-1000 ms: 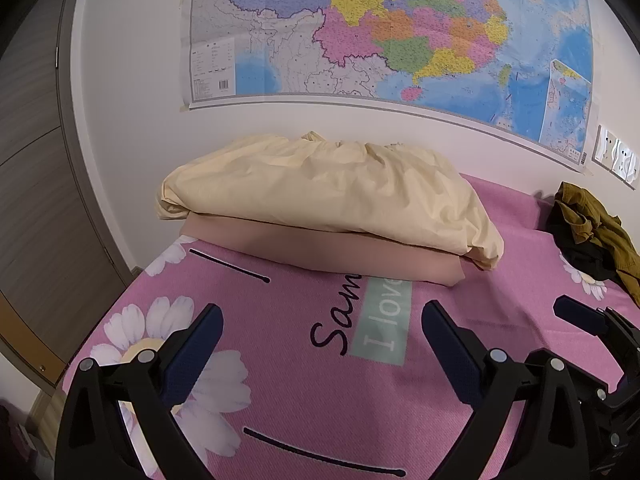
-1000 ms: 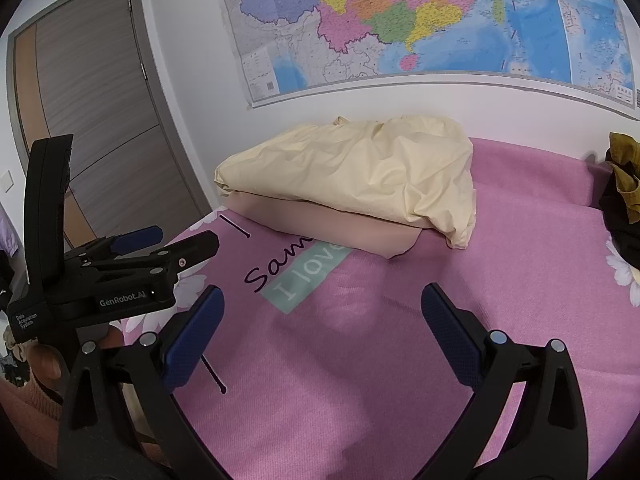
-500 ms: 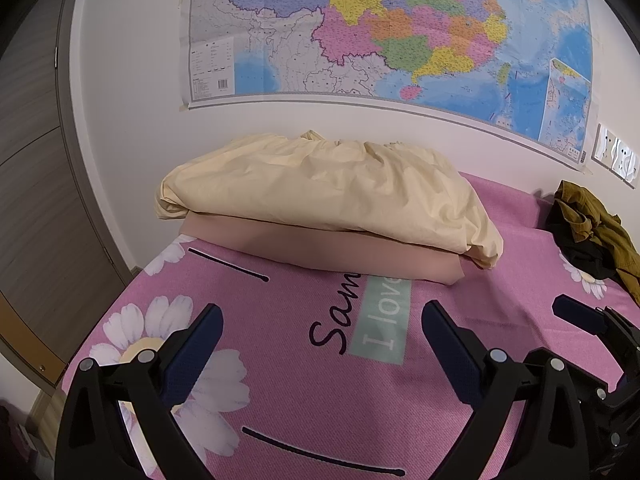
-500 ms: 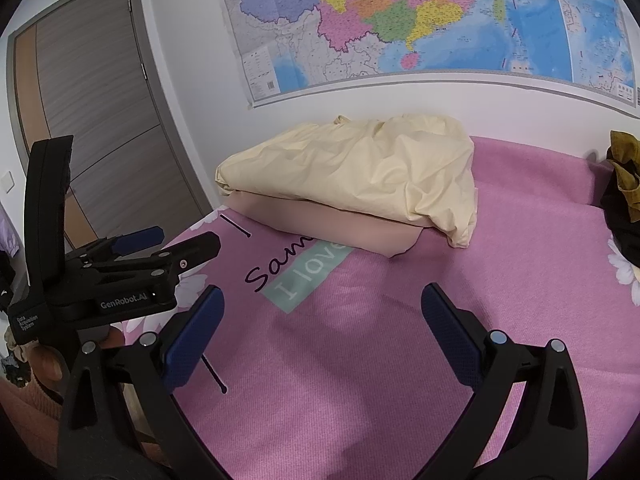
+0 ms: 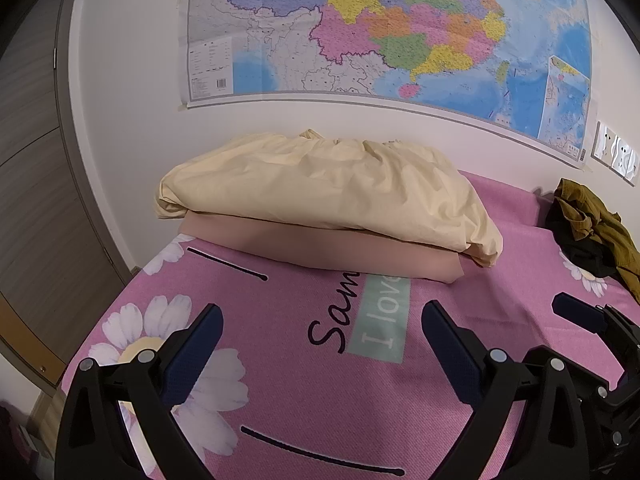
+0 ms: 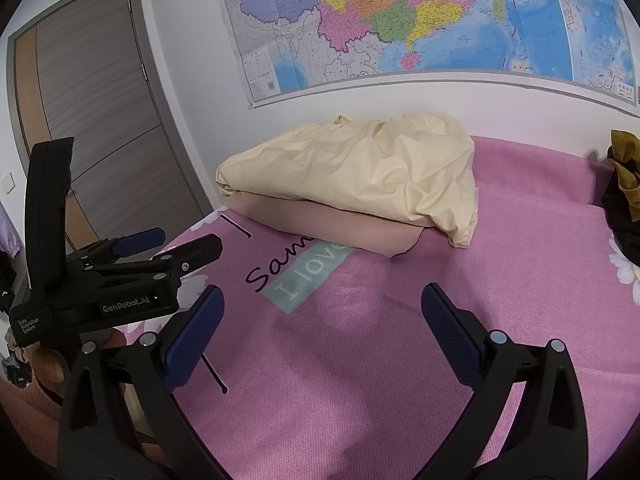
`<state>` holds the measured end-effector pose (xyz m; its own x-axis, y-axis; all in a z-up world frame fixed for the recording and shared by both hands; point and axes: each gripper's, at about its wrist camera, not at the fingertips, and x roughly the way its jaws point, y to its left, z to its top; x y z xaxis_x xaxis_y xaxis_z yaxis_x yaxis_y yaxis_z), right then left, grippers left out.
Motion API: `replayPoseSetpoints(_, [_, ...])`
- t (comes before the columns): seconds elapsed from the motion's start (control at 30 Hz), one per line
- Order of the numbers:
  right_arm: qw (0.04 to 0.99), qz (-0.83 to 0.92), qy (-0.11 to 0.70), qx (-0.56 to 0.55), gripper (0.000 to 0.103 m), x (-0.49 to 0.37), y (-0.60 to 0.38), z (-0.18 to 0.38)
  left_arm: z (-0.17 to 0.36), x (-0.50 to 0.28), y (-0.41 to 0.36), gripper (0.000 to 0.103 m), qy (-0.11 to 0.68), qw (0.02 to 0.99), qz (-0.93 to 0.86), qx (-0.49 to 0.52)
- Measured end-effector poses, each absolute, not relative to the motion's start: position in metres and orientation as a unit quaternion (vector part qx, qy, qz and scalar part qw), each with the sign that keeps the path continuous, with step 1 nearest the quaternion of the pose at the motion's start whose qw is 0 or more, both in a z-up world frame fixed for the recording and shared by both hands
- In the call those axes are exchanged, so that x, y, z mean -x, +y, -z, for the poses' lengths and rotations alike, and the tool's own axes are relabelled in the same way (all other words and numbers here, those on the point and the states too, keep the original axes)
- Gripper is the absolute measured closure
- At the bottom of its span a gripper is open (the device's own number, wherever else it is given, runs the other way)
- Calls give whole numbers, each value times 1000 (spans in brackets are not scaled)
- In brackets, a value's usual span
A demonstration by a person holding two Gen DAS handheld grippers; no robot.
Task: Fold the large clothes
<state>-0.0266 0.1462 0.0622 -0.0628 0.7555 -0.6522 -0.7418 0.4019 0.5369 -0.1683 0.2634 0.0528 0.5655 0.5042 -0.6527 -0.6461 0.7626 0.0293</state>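
Pink bedspread [image 5: 500, 320] printed with white daisies, black script and a mint label stretching under both grippers. Backing it at twelve o'clock, white wall carrying large multicoloured paper map [image 5: 400, 28]; grey wooden door [image 6: 100, 128] standing at nine to ten o'clock in the right wrist view; white wall sockets [image 5: 616, 154] sitting at two o'clock in the left wrist view.

Lying at twelve o'clock, well apart from both pairs of fingers: cream-yellow folded cloth bundle [image 5: 328, 184], crumpled, resting on top of flat folded beige-pink cloth [image 5: 320, 246], the two touching and stacked near the wall. Heaped at three o'clock by the bed's far edge: olive-green and black crumpled garments [image 5: 592, 232].

Hovering over bare bedspread, black left gripper with blue pads [image 5: 322, 334], fingers spread wide, holding nothing. Hovering likewise, black right gripper with blue pads [image 6: 322, 316], fingers spread wide, nothing between them. Showing at nine o'clock in the right wrist view, the left gripper's body with white lettering on its side. No containers showing.
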Motion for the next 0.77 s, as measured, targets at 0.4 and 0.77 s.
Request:
replayPoseSetpoints(0.4, [685, -547, 482, -10, 6, 28, 147, -63, -51, 167, 261, 7, 329, 880, -326, 101])
replayPoseSetpoints(0.77, [736, -465, 492, -15, 6, 2, 86, -55, -28, 120, 226, 7, 379, 889, -225, 121])
